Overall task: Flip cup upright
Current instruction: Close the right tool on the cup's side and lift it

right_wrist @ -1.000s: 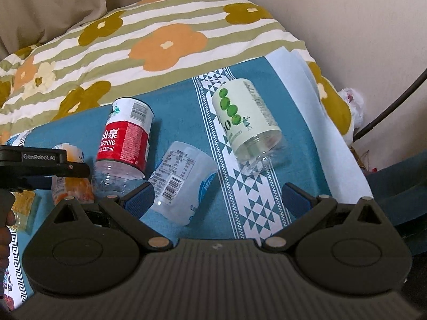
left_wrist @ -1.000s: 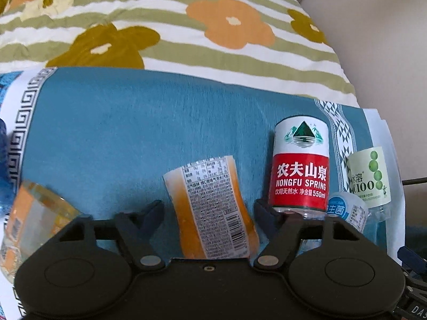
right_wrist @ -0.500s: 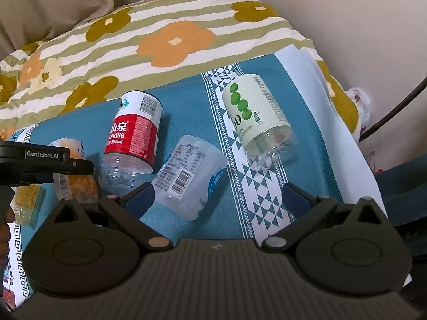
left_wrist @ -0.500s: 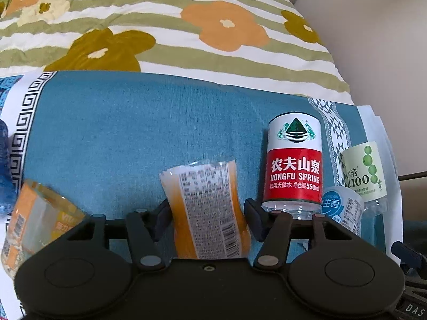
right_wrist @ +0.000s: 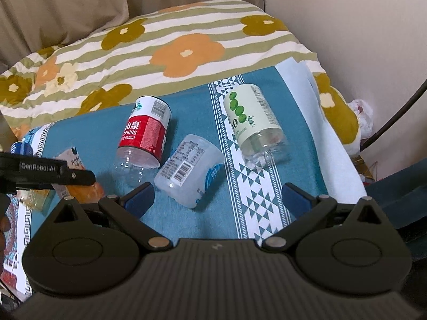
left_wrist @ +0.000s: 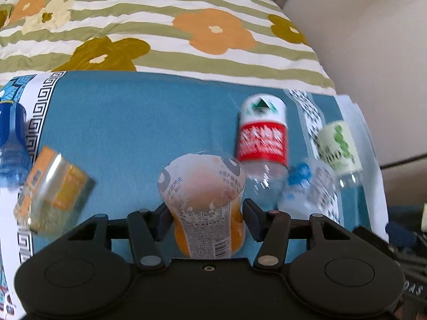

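My left gripper (left_wrist: 205, 217) is shut on an orange-labelled clear plastic cup (left_wrist: 204, 202), tilted so its open mouth faces away and upward, lifted off the blue cloth (left_wrist: 133, 122). In the right wrist view that cup (right_wrist: 77, 172) is partly hidden behind the left gripper's body (right_wrist: 45, 172) at the left. My right gripper (right_wrist: 217, 200) is open and empty, hovering above the cloth just in front of a lying clear cup with a blue-and-white label (right_wrist: 190, 170).
Lying on the cloth: a red-and-white labelled cup (right_wrist: 145, 138), a green-dotted pale cup (right_wrist: 253, 122), an orange-and-silver cup (left_wrist: 53, 189), and a blue bottle piece (left_wrist: 12, 144) at the left edge. A flowered striped quilt (right_wrist: 173, 50) lies behind; a wall stands to the right.
My left gripper closed on the orange cup, lifted it and tipped its mouth upward. The right gripper drew slightly back and stayed open.
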`<state>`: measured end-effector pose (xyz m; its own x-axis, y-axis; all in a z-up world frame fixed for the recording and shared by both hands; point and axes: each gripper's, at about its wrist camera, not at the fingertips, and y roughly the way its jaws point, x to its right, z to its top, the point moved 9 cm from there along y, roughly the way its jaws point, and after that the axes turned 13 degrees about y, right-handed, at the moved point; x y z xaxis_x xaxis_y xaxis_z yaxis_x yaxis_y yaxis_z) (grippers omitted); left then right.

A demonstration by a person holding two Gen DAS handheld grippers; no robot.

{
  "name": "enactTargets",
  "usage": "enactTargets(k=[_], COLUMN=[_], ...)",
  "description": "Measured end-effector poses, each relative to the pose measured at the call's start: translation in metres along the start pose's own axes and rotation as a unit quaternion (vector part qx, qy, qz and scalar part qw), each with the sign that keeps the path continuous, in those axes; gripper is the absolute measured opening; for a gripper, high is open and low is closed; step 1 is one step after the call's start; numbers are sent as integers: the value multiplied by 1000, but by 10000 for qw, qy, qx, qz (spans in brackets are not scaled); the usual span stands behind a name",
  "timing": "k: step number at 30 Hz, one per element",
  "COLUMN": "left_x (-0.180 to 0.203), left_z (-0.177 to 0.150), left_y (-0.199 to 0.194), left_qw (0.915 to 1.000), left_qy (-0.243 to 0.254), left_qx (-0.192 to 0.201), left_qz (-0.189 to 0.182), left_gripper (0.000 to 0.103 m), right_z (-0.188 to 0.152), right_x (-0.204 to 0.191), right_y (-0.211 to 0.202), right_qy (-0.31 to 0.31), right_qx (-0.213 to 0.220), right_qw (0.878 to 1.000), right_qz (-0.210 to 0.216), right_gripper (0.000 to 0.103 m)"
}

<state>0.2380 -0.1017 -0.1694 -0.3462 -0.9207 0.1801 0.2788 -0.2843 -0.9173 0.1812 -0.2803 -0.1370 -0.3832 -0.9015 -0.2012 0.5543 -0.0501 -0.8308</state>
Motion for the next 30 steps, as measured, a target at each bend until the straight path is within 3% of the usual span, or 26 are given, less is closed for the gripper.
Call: enactTargets(k=[13,30], left_x=[48,51], left_z=[-88,-81], left_y=[9,34], left_qw=[9957,9979], left_qy=[244,107], left_qx=[-869,-635], left_qz=[-200,75], left_gripper=[60,61], right_z=[-38,-59], right_x=[45,68], right_y=[-17,1], right_qy=[-7,-60], right_qx=[-190,-441], right_qw=[9997,9988], right_qz=[150,187], right_gripper=[103,103])
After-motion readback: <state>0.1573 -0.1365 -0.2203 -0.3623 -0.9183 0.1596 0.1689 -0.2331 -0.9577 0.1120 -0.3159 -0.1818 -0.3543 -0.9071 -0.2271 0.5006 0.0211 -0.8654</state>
